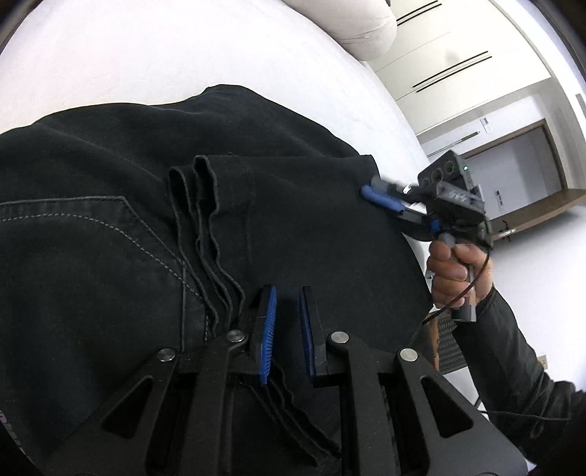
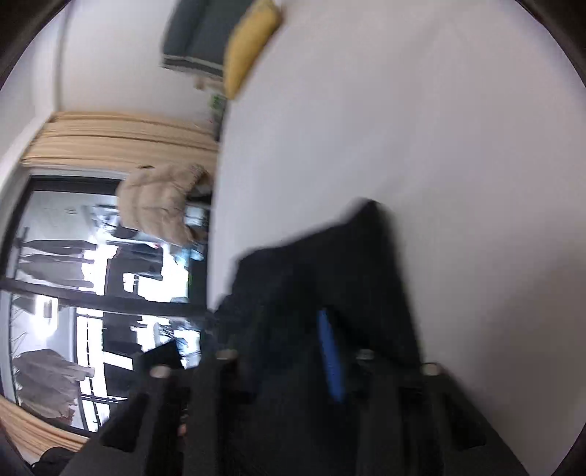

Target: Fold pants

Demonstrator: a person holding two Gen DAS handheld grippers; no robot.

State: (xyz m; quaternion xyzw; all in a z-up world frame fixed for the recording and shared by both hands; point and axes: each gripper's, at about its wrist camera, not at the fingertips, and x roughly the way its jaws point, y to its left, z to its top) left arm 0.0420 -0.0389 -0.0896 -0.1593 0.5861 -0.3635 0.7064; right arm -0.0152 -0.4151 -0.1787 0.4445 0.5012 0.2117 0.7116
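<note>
Surface: a white bed (image 1: 146,55) with a pillow (image 1: 348,29) at its far corner; closet doors and a doorway behind.
Pants: black pants (image 1: 110,219) lie on the bed, leg hems (image 1: 197,205) folded back over the seat beside the stitched back pocket (image 1: 91,227).
Left gripper (image 1: 285,322): fingers apart with a clear gap, hovering over the folded layer, gripping nothing.
Right gripper (image 1: 381,199): at the right-hand edge of the fold, its blue fingers (image 2: 331,355) look closed on the cloth; its own view is blurred.
Key relation: the fold's long axis runs from the left fingers toward the right gripper; the hems lie just left of the left fingers, making that hand nearer for the next grasp.
</note>
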